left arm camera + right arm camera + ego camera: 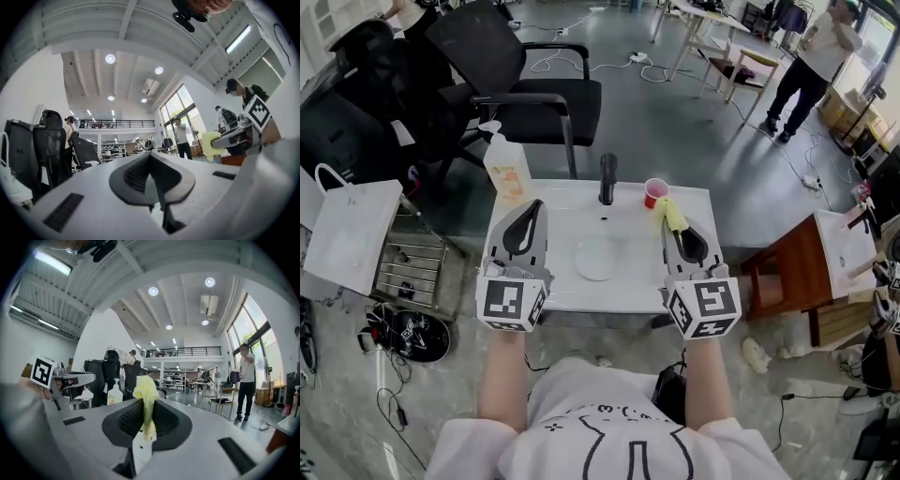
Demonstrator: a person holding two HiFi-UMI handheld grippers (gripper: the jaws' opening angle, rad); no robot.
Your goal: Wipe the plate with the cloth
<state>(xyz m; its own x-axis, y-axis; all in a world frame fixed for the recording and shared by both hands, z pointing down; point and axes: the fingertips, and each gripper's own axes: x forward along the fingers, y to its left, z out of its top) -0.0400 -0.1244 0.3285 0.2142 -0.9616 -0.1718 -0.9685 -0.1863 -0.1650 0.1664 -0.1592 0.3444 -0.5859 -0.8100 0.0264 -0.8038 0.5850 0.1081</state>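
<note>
Plate [596,258] sits on the white desk [572,202], between the two claws. The right claw [146,401] pinches the yellow cloth [144,388] by a small bit. The left claw [151,159] is closed with nothing in it. Rubbing could pull the cloth out, and the loose plate might slide.

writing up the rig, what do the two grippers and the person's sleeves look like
The left gripper and right gripper have light grey shells, black ribbed pads, each with a white cube bearing black square markers. The person wears a white short-sleeved shirt with a black line drawing.
</note>
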